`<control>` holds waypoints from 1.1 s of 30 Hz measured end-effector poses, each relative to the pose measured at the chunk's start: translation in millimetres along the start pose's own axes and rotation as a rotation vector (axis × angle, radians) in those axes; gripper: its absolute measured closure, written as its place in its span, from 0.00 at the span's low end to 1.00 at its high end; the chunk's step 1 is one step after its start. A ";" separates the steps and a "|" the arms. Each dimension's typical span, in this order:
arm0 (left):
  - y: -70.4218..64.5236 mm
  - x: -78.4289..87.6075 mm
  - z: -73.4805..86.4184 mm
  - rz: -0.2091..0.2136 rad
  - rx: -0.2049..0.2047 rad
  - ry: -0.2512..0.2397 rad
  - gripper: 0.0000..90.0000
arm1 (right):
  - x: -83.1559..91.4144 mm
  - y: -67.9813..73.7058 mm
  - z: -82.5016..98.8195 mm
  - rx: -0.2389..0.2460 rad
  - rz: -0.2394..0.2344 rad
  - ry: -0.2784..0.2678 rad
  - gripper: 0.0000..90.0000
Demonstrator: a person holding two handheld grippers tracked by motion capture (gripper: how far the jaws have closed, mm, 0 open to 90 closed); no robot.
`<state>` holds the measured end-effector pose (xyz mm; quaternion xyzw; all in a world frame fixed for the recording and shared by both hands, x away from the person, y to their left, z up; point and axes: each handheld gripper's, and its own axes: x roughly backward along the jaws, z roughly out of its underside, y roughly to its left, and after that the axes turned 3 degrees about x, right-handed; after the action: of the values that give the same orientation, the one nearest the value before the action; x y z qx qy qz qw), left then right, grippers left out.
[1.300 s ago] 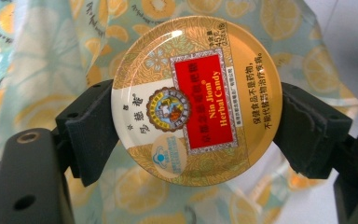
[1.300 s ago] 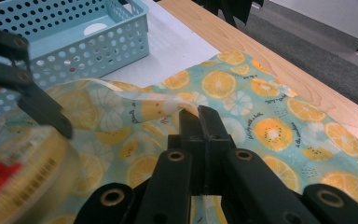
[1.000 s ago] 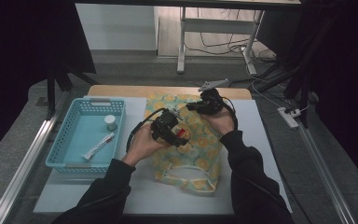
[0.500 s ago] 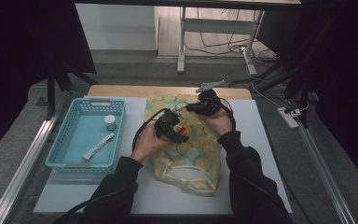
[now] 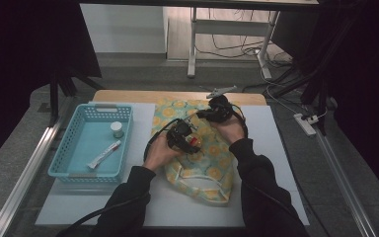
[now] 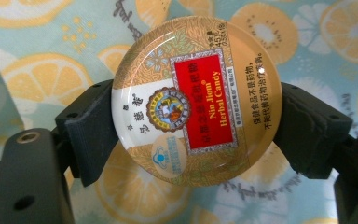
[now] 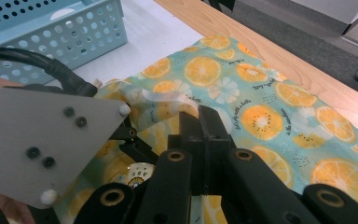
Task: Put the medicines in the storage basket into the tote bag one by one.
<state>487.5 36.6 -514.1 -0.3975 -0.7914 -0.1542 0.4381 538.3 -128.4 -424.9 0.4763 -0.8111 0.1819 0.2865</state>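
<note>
Left gripper (image 5: 191, 139) has sunk toward the bag (image 5: 197, 163), clamping the tin (image 6: 196, 100); right gripper (image 7: 200, 122), closed, pinches the bag just beyond.

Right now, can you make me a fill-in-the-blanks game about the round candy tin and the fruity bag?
1. The left claw is shut on a round golden candy tin with a ____ label.
2. The turquoise cloth bag is printed with slices of ____.
3. The right claw pinches the ____.
4. The white tube lies in the light blue plastic ____.

Missing words: red; orange; bag; basket
</note>
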 end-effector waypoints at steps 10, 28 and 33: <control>4.5 -10.3 4.7 -0.012 -0.006 -0.002 0.22 | -4.2 -0.3 1.9 -0.009 0.003 0.006 1.00; 0.0 20.6 3.7 0.085 0.028 -0.083 0.07 | -3.7 -0.6 2.8 -0.006 0.004 -0.001 1.00; -2.4 35.1 2.7 0.102 0.039 -0.093 0.04 | -2.4 -0.7 3.0 -0.011 0.003 -0.001 1.00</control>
<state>473.6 54.0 -486.7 -0.4356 -0.7924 -0.0975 0.4159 539.0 -128.9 -428.7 0.4736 -0.8131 0.1778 0.2881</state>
